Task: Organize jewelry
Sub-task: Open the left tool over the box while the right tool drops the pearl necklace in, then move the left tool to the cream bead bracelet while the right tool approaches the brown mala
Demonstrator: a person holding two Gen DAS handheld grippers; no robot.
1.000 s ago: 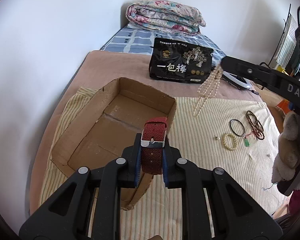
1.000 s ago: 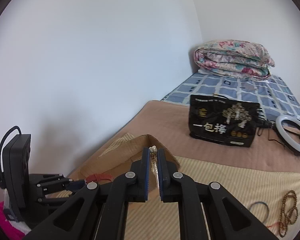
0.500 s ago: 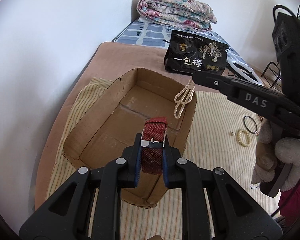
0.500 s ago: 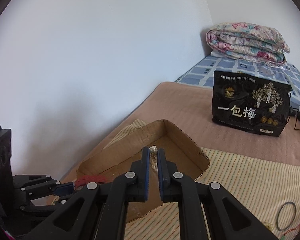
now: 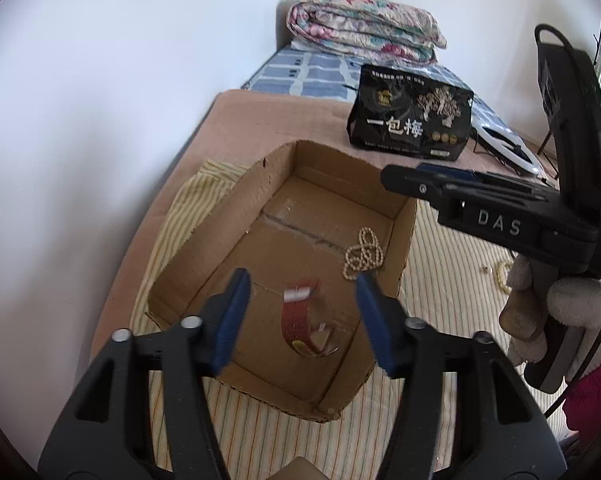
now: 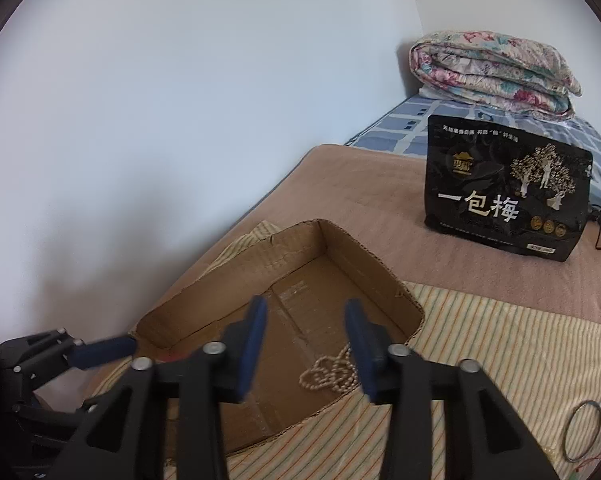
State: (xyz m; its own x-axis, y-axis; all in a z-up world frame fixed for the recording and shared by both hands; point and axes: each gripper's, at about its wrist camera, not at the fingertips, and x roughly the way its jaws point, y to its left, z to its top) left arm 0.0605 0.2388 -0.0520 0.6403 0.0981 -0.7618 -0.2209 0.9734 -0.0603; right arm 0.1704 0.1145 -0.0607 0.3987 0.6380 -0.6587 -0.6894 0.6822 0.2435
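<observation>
Both grippers have just been opening over the cardboard box [image 5: 204,248], nothing between either pair of jaws now. Left gripper [image 5: 300,316] jaws stand apart, empty; the red watch strap [image 5: 298,322] sits blurred below them, lower centre of the left wrist view, on or just above the box floor, can't tell which. Right gripper [image 6: 306,344] jaws also apart, empty; the pearl necklace [image 6: 330,372] lies heaped on the box floor by the right wall, lower centre of the right wrist view.

Handling, my guess: strap is woven fabric, light, floppy, with a small metal buckle; grips fine across the band's width near the buckle, not fragile. Necklace is a limp bead string, light, slippery, will slump and swing; best pinched on a bunched part of the heap, and a hard snag could break the string.

Counts: one box, one strap and one necklace in it. Still out on the striped cloth [image 5: 452,280]: one thin dark ring bangle [image 6: 582,430], lower right of the right wrist view; one pale bead bracelet [image 5: 502,276], partly hidden behind the right gripper at the right edge of the left wrist view, plus one tiny pale bit beside it, too small to name. One black snack bag [image 6: 508,188] and one folded quilt [image 6: 492,72] upper right, not jewelry.
</observation>
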